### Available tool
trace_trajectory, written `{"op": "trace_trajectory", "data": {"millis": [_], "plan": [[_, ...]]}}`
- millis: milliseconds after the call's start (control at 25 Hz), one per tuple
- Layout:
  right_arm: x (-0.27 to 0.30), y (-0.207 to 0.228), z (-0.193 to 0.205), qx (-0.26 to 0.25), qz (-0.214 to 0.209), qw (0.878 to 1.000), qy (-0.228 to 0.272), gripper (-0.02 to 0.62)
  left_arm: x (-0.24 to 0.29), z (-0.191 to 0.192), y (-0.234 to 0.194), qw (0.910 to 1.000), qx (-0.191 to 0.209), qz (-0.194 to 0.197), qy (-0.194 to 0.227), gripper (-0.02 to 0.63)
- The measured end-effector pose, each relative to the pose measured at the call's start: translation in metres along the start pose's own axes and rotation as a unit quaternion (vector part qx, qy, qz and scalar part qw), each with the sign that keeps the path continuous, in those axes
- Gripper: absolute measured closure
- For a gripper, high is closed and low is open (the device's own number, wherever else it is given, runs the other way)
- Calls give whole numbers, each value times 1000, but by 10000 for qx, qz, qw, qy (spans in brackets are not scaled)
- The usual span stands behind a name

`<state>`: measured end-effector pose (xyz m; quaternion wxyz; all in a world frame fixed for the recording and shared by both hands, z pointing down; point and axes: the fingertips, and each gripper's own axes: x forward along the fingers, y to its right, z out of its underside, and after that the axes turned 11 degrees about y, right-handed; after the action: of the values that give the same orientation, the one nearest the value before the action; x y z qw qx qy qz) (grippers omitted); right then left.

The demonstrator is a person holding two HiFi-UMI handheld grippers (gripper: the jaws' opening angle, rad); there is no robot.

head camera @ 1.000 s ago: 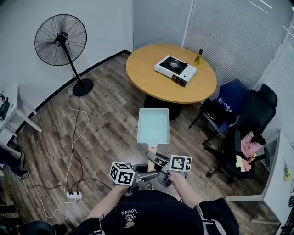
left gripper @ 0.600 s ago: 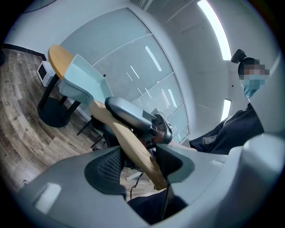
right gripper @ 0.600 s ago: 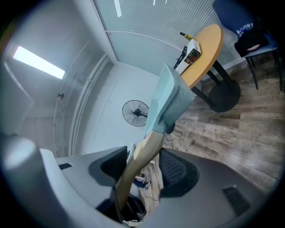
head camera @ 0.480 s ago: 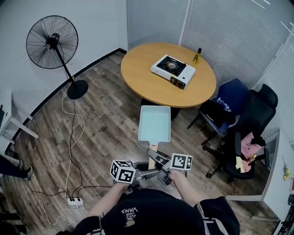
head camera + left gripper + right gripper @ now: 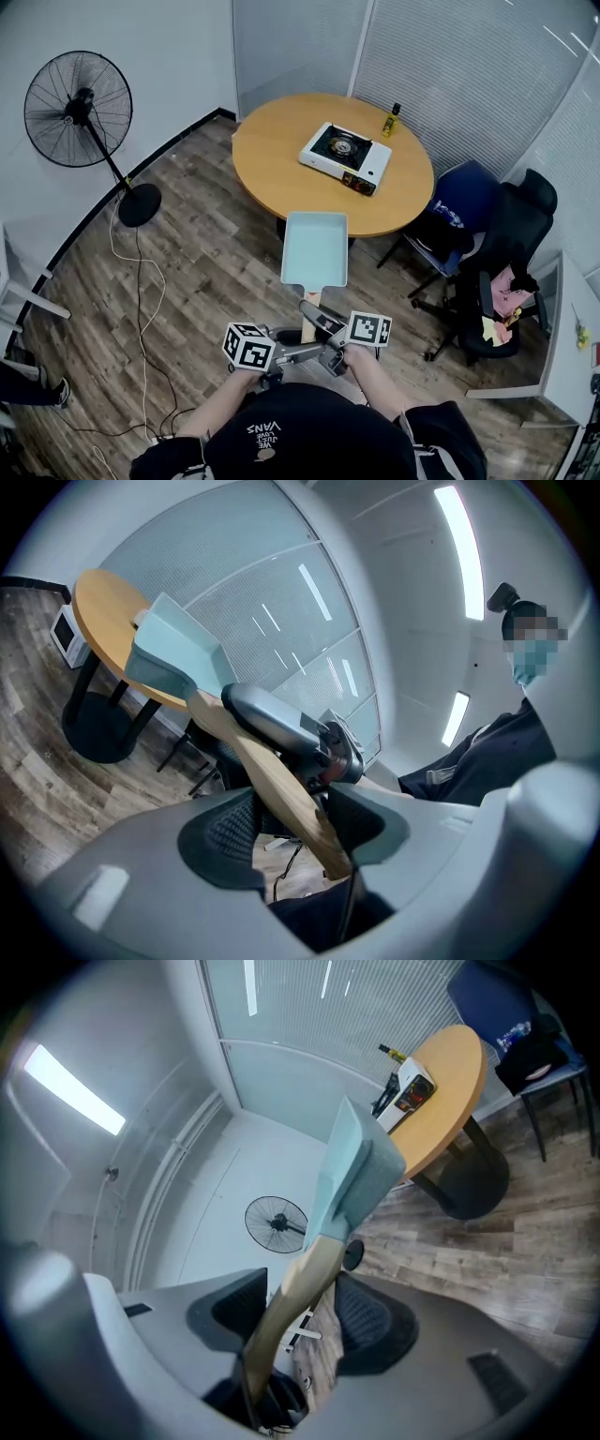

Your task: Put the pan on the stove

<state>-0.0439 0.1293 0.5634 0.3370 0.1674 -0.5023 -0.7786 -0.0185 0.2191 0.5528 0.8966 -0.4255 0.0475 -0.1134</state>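
A pale teal rectangular pan [image 5: 314, 248] with a wooden handle [image 5: 307, 325] hangs level above the wood floor, short of the round table [image 5: 277, 169]. My left gripper [image 5: 302, 353] and my right gripper [image 5: 317, 317] are both shut on the handle from either side. The handle [image 5: 277, 775] runs between the left gripper's [image 5: 300, 832] pads in the left gripper view, with the pan [image 5: 169, 653] beyond. In the right gripper view the handle [image 5: 300, 1283] crosses the right gripper [image 5: 300, 1326] under the pan [image 5: 354, 1171]. The white portable stove [image 5: 345, 157] sits on the table, apart from the pan.
A small yellow bottle [image 5: 390, 120] stands behind the stove. A standing fan [image 5: 70, 108] with a trailing cord is at the left. A blue chair [image 5: 464, 206] and a black office chair [image 5: 511, 281] crowd the right side of the table.
The table and stove have come closer and the fan has slid left as the person walks forward. Both grippers keep the same hold on the handle.
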Motion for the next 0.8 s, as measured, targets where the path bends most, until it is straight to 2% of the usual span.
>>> {"op": "trace_trajectory", "data": {"millis": [320,800], "plan": [[50,0,-9,201,148,9984,514,373,-30,-36,-29,9990,-11,251,-359,382],[89,19,-28,297,365,9965,689,374,-32,-67,-66,9975,-152,417,-543,380]]}}
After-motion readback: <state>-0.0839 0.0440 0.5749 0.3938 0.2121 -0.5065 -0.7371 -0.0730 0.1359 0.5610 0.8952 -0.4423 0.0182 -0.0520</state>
